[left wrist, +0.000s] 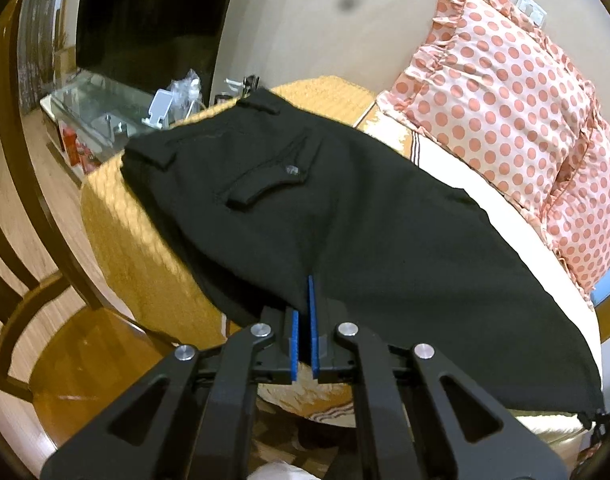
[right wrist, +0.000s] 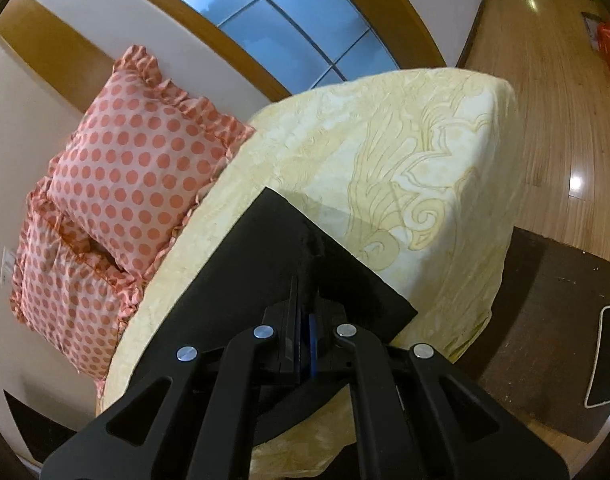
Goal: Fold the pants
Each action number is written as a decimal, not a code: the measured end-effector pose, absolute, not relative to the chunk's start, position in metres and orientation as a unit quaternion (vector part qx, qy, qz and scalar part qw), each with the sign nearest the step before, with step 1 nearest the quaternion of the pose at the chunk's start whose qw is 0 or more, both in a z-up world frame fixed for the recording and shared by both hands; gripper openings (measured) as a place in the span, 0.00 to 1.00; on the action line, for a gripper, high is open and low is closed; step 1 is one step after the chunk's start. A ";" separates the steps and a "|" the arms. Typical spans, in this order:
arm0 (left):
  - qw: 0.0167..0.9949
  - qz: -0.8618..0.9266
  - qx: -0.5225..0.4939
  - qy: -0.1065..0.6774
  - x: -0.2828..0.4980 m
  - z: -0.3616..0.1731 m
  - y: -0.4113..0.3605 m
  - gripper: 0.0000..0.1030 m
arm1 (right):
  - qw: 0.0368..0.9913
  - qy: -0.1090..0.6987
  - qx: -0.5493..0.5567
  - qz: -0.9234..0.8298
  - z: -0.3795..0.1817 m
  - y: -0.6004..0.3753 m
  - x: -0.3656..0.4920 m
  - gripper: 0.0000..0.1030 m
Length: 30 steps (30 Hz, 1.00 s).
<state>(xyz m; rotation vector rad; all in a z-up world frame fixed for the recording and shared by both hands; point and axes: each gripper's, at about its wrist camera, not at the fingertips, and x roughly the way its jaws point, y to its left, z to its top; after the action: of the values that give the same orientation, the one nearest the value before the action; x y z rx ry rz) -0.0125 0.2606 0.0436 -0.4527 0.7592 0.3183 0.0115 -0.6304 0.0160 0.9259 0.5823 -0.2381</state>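
Only left wrist view shows pants (left wrist: pixel 345 208) pocket (left wrist: pixel 265 178).

Both views ride on the hand-held grippers and look forward and down along the fingers at close range. The left wrist view, with the left gripper (left wrist: pixel 305 304) low in its middle, faces the waistband end of the black pants (left wrist: pixel 345 208), with a wooden chair (left wrist: pixel 45 320) at left and the dotted pillows (left wrist: pixel 505 100) far right. The right wrist view, over the right gripper (right wrist: pixel 303 300), faces the pale bedspread (right wrist: pixel 405 152). They share the pants, bed and pillows
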 end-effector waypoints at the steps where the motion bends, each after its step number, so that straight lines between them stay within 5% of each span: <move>1: 0.893 0.153 -0.214 0.365 -0.012 0.045 0.260 0.04 | 0.849 0.273 0.439 -0.113 0.018 -0.631 0.009 0.02; 9: 0.894 0.153 -0.208 0.366 -0.012 0.035 0.263 0.09 | 0.847 0.283 0.430 -0.131 0.005 -0.629 0.003 0.05; 12: 0.902 0.161 -0.196 0.351 -0.022 0.043 0.261 0.41 | 0.848 0.270 0.434 -0.141 0.012 -0.634 -0.009 0.11; 14: 0.907 0.181 -0.190 0.330 -0.031 0.051 0.261 0.63 | 0.848 0.249 0.436 -0.169 0.015 -0.640 -0.022 0.36; 15: 0.912 0.192 -0.186 0.312 -0.039 0.058 0.259 0.66 | 0.847 0.244 0.438 -0.179 0.015 -0.643 -0.026 0.56; 16: 0.917 0.193 -0.183 0.299 -0.044 0.064 0.256 0.69 | 0.846 0.237 0.441 -0.185 0.014 -0.646 -0.031 0.58; 25: 0.953 0.072 -0.120 0.268 -0.020 0.085 0.182 0.84 | 0.825 0.262 0.478 -0.147 -0.007 -0.641 -0.020 0.43; 27: 0.952 0.054 -0.101 0.284 -0.005 0.075 0.163 0.84 | 0.824 0.262 0.480 -0.145 -0.009 -0.637 -0.020 0.25; 30: 0.947 0.025 -0.092 0.308 0.011 0.059 0.145 0.84 | 0.846 0.256 0.443 -0.151 0.003 -0.626 -0.021 0.15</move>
<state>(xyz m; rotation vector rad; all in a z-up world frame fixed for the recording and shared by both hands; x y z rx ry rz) 0.0113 0.1451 0.0591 -0.1876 0.6264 0.0515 -0.0211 -0.6261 0.0029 0.9346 0.5398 -0.3193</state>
